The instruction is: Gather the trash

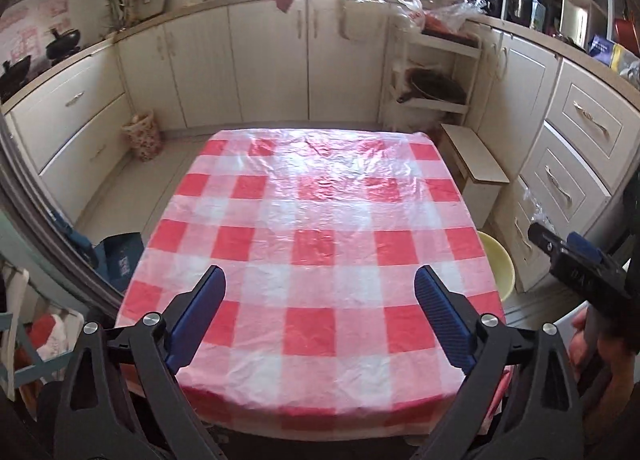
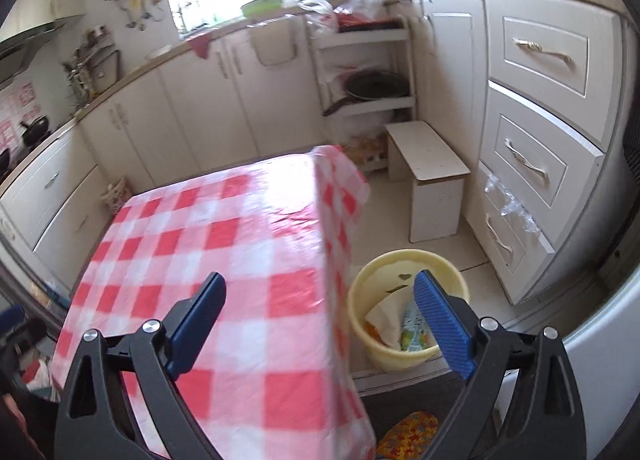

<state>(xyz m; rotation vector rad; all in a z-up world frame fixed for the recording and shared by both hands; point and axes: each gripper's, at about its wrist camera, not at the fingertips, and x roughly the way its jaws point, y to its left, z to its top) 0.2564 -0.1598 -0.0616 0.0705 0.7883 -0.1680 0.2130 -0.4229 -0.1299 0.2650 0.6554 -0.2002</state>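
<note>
Left wrist view: cream kitchen cabinets (image 1: 272, 60) ringing a table (image 1: 320, 228) under red-and-white checked cloth, nothing lying on it. Yellow bin (image 2: 404, 316) on the floor at four o'clock off the table's corner, holding crumpled paper and a printed wrapper (image 2: 412, 334). Left gripper (image 1: 320, 316) spread wide, gripping nothing; right gripper (image 2: 320, 318) likewise wide apart above the bin's edge, holding nothing.
</note>
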